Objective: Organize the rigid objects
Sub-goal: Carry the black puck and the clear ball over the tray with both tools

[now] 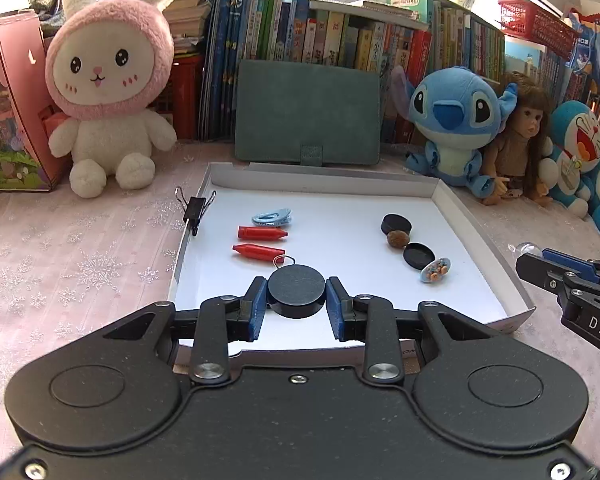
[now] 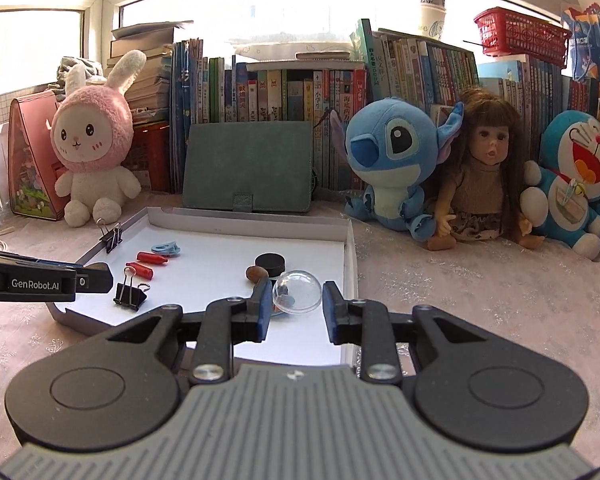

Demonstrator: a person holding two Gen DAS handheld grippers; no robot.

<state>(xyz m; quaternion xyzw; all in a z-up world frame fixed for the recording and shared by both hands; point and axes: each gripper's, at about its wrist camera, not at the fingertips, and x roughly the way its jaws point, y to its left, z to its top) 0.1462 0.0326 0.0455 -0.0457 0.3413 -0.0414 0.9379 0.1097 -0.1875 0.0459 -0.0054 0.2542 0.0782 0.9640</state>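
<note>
My left gripper (image 1: 297, 298) is shut on a black round disc with a wire ring (image 1: 297, 295), held over the near part of the white tray (image 1: 476, 224). My right gripper (image 2: 296, 304) is shut on a clear plastic dome (image 2: 297, 286), held over the tray's right near part (image 2: 350, 264). In the tray lie two red crayons (image 1: 262, 233) (image 1: 258, 251), a light blue clip (image 1: 272, 216), two black caps (image 1: 397, 225) (image 1: 419, 255), a brown nut (image 1: 398, 238) and a small patterned oval piece (image 1: 436, 271). A black binder clip (image 1: 196, 209) grips the tray's left wall.
A second black binder clip (image 2: 130, 294) stands in the tray near the left gripper. A green case (image 1: 307, 114) leans on the books behind the tray. A pink bunny plush (image 1: 108, 80) sits at left; Stitch (image 1: 456, 120), a doll (image 1: 518, 140) and Doraemon (image 1: 580, 152) at right.
</note>
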